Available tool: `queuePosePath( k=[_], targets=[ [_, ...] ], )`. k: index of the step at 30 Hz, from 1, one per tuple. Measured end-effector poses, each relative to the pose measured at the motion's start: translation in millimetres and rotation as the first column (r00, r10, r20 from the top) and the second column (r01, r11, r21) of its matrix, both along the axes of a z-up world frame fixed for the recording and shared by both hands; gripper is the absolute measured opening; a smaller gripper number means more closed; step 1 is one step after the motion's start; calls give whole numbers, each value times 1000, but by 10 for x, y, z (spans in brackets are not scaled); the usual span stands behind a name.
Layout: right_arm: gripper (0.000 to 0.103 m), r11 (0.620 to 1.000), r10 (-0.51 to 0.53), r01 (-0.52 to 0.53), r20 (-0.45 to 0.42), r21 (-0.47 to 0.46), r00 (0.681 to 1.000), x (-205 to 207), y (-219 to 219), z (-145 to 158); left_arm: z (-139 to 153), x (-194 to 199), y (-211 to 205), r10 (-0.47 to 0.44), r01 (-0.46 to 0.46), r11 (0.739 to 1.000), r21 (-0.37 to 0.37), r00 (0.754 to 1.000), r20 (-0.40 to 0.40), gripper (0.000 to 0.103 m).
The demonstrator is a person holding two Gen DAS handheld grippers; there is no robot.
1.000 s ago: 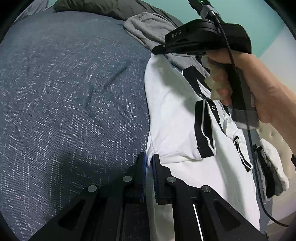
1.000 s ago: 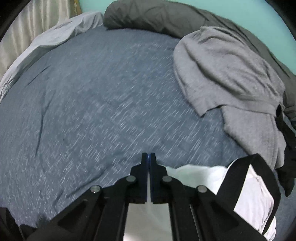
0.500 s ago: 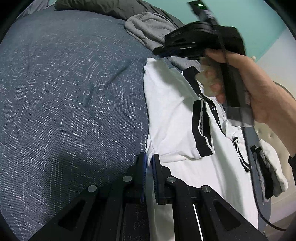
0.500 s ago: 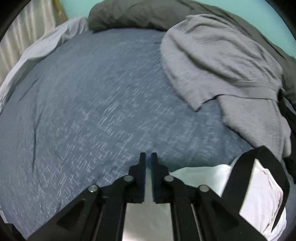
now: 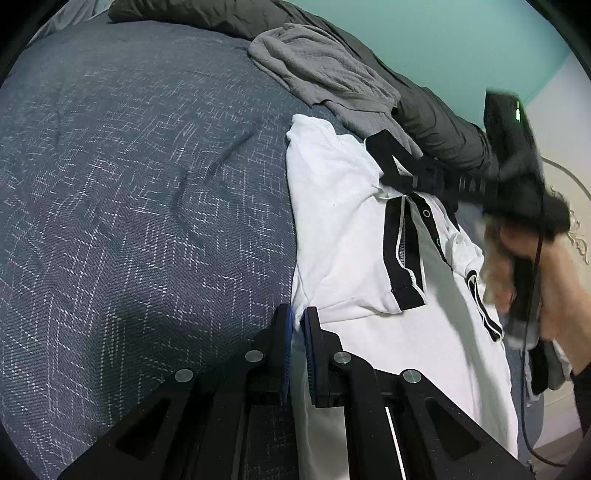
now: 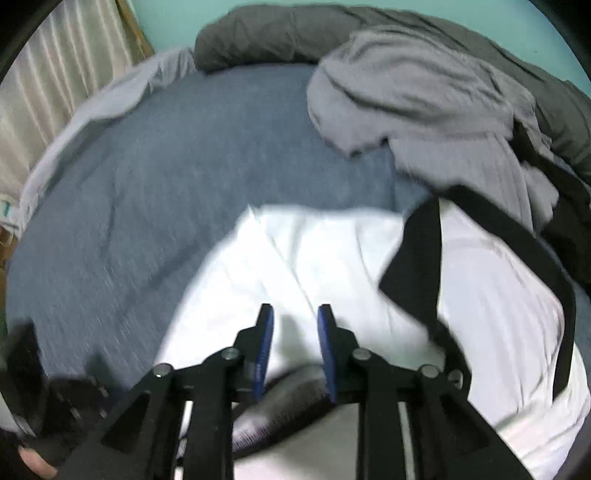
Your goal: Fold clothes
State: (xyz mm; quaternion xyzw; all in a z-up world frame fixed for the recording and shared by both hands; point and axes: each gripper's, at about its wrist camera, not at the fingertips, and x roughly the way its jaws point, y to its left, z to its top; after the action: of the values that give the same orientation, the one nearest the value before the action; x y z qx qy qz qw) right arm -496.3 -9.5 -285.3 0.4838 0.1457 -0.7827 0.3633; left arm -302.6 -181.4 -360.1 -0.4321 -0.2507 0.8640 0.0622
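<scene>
Left gripper (image 5: pixel 298 325): I see it angled down at the bed's (image 5: pixel 129 184) near edge, jaws pinched together on the shirt's (image 5: pixel 340 229) left edge.
Right gripper (image 6: pixel 294 321): angled steeply down over the shirt (image 6: pixel 303 258); jaws opening, a gap between the blue pads (image 6: pixel 265 343), no cloth nipped between them. From the left wrist view I see it blurred at the bed's right side, gripped by a hand (image 5: pixel 532 273).
Shirt: white with black collar and placket, lying flat along the bed's right side, one sleeve folded across the chest.
Count: one white shirt; one grey garment (image 5: pixel 325 74) crumpled toward the far edge; one dark blanket (image 6: pixel 280 33) bunched along the far edge; two grippers.
</scene>
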Motion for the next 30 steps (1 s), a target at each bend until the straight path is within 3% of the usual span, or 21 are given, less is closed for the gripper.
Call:
queuePosePath(
  k=[4, 11, 15, 18, 24, 30],
  targets=[
    [21, 1000, -18, 18, 20, 10, 1000, 84, 142, -192, -19, -18, -3, 0, 0, 1000, 2, 1000, 1, 8],
    [21, 999, -17, 18, -19, 33, 1000, 248, 230, -245, -1, 1, -14, 1, -1, 1000, 3, 1000, 1, 8],
    [21, 996, -76, 73, -45, -54, 996, 322, 252, -44, 47, 26, -47, 12, -12, 1000, 10, 1000, -1, 9],
    [22, 983, -107, 106, -1, -149, 994, 405, 237, 87, 90, 59, -71, 25, -25, 1000, 8, 1000, -4, 14],
    [26, 985, -98, 110, 92, -132, 991, 632, 142, -52, 203, 202, -117, 60, -60, 998, -33, 998, -13, 27],
    [28, 977, -142, 169, 193, -133, 971, 716, 160, -211, 240, 502, -144, 86, -86, 995, -48, 996, 0, 28]
  ],
)
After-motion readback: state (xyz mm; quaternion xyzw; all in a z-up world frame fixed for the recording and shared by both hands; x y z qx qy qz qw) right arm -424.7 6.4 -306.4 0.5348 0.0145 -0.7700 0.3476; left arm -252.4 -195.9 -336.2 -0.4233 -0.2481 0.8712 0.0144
